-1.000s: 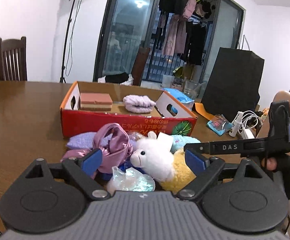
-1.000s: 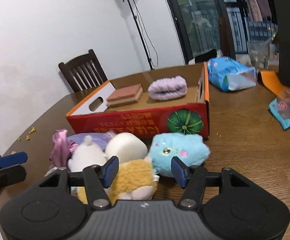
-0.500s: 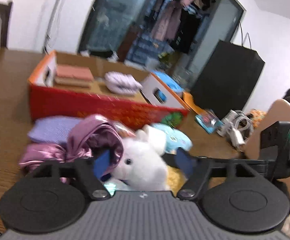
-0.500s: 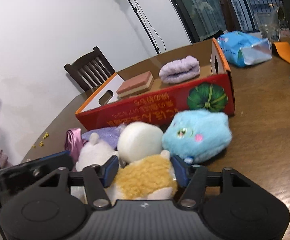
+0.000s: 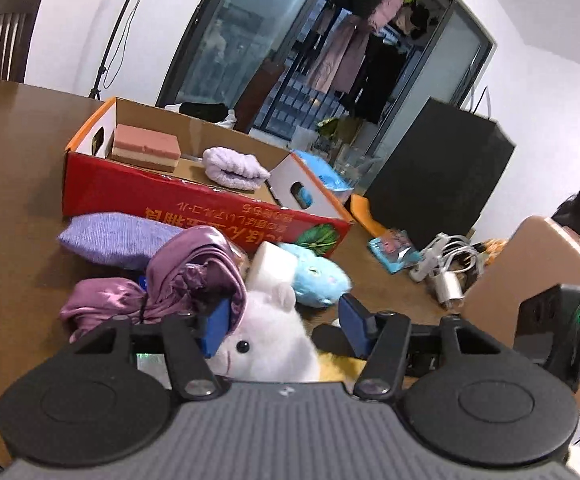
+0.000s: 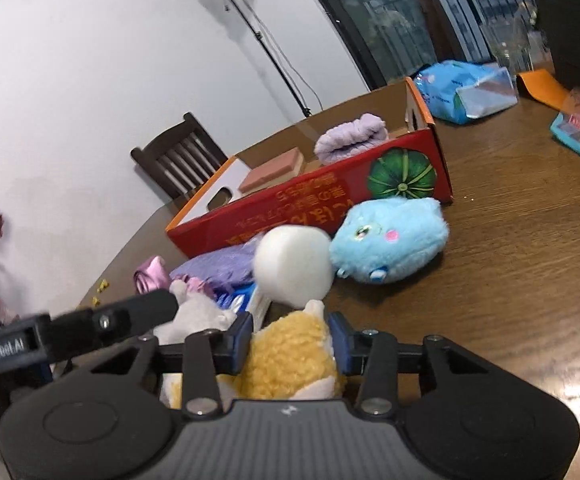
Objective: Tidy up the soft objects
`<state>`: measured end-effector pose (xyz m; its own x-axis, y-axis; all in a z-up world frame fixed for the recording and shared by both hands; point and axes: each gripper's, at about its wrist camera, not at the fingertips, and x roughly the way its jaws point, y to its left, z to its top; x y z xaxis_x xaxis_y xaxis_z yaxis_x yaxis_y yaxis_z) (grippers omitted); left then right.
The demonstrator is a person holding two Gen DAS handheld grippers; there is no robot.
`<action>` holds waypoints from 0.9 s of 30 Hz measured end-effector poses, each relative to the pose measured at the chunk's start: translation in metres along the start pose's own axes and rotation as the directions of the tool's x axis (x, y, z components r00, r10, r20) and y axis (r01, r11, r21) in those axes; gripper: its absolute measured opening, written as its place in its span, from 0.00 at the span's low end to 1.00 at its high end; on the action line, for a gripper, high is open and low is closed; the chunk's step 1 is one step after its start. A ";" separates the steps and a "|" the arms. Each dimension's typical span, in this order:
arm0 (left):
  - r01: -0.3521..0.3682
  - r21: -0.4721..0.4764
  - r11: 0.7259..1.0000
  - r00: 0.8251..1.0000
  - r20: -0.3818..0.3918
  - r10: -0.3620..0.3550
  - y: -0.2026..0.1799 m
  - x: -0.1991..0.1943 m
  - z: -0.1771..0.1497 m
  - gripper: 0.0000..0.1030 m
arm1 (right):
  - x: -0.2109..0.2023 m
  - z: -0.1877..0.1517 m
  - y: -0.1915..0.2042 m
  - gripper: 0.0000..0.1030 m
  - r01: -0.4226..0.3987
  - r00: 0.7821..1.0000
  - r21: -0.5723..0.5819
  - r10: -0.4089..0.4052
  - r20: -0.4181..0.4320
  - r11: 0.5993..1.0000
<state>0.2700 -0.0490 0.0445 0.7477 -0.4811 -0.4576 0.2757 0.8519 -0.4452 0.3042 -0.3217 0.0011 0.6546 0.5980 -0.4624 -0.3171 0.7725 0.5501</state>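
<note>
Right gripper: fingers pinching the yellow plush, in front of the red box. Left gripper: fingers wide around the white plush. Lift yellow plush straight up, clear the box wall, avoid snagging neighbours.

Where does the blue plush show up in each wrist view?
Left wrist: the blue plush lies at centre, just beyond the gripper, below the red box's right end.
Right wrist: the blue plush lies right of centre on the table, in front of the box's pumpkin picture.
Shared landmark: the red box, directly behind the plush in both.
</note>
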 end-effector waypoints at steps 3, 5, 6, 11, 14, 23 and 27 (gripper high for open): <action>0.010 0.011 1.000 1.000 0.006 -0.010 -0.010 -0.018 -0.011 0.60 | -0.014 -0.011 0.008 0.39 0.010 1.000 -0.028 -0.010 -0.001 1.000; 0.032 0.023 0.999 0.999 0.000 -0.032 -0.014 -0.026 -0.020 0.67 | -0.018 -0.016 0.008 0.41 0.018 1.000 -0.034 -0.018 -0.007 0.999; 0.041 0.020 0.999 0.999 -0.017 -0.041 -0.016 -0.027 -0.025 0.72 | -0.022 -0.019 0.007 0.44 0.029 1.000 -0.033 -0.029 -0.006 0.999; 0.058 0.079 0.995 0.998 -0.017 -0.057 -0.020 -0.044 -0.047 0.83 | -0.063 -0.033 0.006 0.54 0.093 0.992 -0.006 -0.092 0.091 0.996; 0.078 0.091 0.993 0.996 -0.043 -0.074 -0.019 -0.043 -0.056 0.85 | -0.082 -0.041 0.001 0.56 0.102 0.988 0.033 -0.105 0.115 0.994; 0.013 0.038 0.999 0.999 -0.044 -0.011 -0.005 -0.018 -0.058 0.86 | -0.071 -0.066 -0.005 0.62 0.037 0.996 0.119 -0.046 0.077 0.992; -0.014 0.024 1.000 0.999 -0.030 0.014 -0.002 -0.012 -0.047 0.89 | -0.058 -0.058 -0.010 0.64 0.018 0.998 0.128 -0.026 0.063 0.992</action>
<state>0.2318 -0.0545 0.0151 0.7332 -0.4748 -0.4868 0.2796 0.8631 -0.4206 0.2293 -0.3518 -0.0177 0.7045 0.5631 -0.4320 -0.2147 0.7493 0.6265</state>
